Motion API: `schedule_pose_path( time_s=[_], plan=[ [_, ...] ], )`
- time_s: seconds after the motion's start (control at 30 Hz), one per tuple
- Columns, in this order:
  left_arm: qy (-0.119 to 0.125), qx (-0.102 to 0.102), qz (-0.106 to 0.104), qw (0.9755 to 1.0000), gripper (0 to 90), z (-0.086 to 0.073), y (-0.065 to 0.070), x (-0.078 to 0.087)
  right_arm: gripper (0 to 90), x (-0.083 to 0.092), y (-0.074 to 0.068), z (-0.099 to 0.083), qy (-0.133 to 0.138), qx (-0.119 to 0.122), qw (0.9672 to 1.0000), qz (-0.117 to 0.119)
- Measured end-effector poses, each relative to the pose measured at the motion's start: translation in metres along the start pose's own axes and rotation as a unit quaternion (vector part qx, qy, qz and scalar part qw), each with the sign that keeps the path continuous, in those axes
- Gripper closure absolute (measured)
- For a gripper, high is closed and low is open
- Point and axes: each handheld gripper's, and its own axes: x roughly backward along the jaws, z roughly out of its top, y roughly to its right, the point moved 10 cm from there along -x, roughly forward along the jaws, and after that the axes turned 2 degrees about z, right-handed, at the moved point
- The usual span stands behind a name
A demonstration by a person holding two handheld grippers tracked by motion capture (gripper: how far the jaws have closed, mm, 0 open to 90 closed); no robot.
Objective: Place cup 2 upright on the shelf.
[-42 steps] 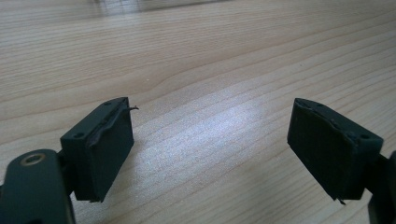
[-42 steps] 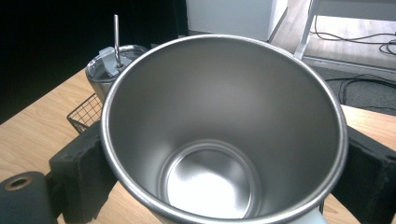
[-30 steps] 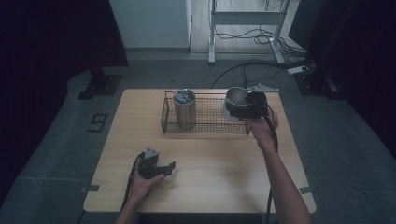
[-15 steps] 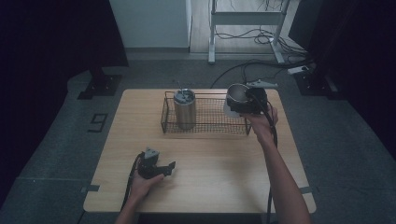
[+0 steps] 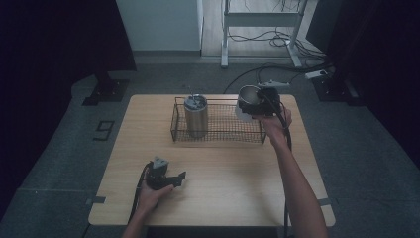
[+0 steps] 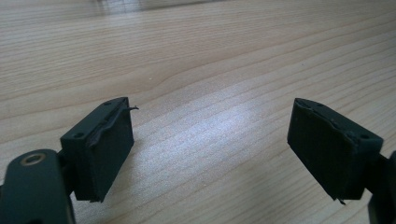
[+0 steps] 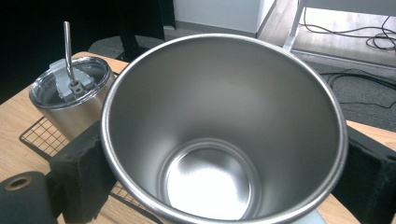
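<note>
High view: one wooden table (image 5: 223, 198), light grain, bare across its near half. On its far half, one black wire basket (image 5: 218, 130), low-walled and rectangular. Standing upright in the basket's left end, one steel tumbler with lid (image 5: 195, 115), a straw rising from the lid. At the basket's right end, one open steel cup (image 5: 247, 101), lidless, carried clear of the table above the basket's right edge by the right gripper (image 5: 260, 103); in the right gripper view its jaws press on opposite sides of the cup (image 7: 224, 135) just below the rim, mouth tilted towards the camera, interior empty and polished. Near the table's front left, the left gripper (image 5: 166, 178) rests low in the person's hand, its jaws spread wide apart with nothing between them; the left gripper view shows bare wood between its pads (image 6: 109, 149). Handling note, by judgement: the cup looks rigid and thin-walled, light when empty, not fragile but liable to dent or ring if dropped; the smooth tapered wall is likely slippery, so a squeeze across the body below the rim, as now, seems the surest hold, kept level while lowering into the basket beside the lidded tumbler.
</note>
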Motion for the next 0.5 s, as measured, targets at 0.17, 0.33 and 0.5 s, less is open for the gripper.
schedule_pose_path(
  time_s=[0.17, 0.33, 0.5],
  plan=[
    [0.001, 0.001, 0.000, 1.0000, 14.6, 0.000, -0.001, 0.000, 7.2, -0.007, 0.000, 0.002, -0.006, 0.005, 1.0000, -0.001],
    [0.002, 0.002, -0.001, 1.0000, 14.6, 0.000, -0.001, 0.001, 7.2, -0.015, 0.004, 0.004, -0.013, 0.001, 0.9999, -0.005],
    [0.002, 0.001, -0.001, 1.0000, 14.6, 0.000, -0.002, 0.001, 7.2, -0.022, 0.007, 0.006, -0.017, 0.003, 0.9998, -0.006]
  ],
)
